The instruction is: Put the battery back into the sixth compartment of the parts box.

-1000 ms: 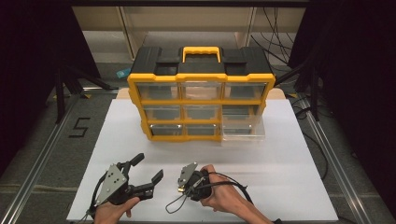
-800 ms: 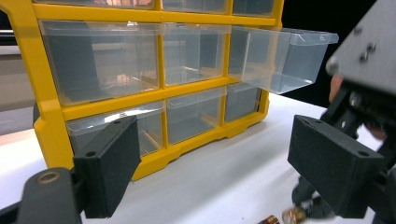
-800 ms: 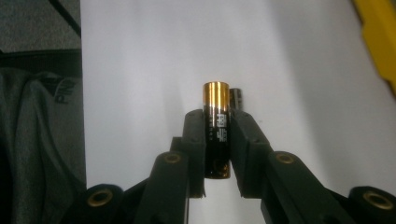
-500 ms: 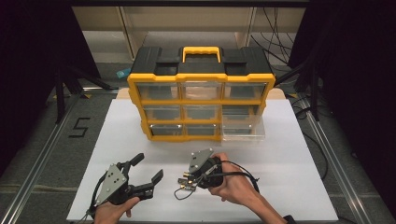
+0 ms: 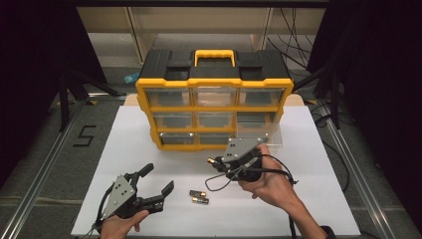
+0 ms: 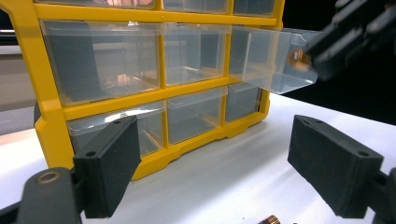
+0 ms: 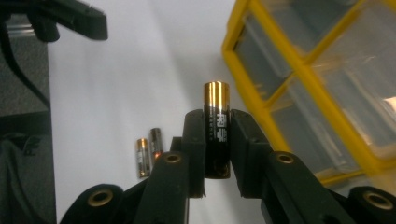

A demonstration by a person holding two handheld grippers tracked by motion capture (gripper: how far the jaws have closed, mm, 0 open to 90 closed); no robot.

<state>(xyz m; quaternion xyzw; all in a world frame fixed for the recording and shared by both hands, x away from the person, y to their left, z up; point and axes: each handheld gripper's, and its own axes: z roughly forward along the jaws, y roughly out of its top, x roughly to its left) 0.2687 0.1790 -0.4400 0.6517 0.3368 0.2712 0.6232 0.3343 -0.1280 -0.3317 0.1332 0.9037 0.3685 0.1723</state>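
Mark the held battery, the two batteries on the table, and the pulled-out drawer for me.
held battery [image 7: 216, 130], right gripper view, on its black label.
two batteries on the table [image 5: 199, 196], high view, between the pair.
pulled-out drawer [image 6: 273, 60], left gripper view, on its clear side wall.

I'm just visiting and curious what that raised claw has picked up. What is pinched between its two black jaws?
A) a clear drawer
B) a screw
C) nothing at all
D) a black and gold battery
D: in the right gripper view the right claw is closed on a black and gold battery, standing upright between its pads, while two more batteries lie on the white table.
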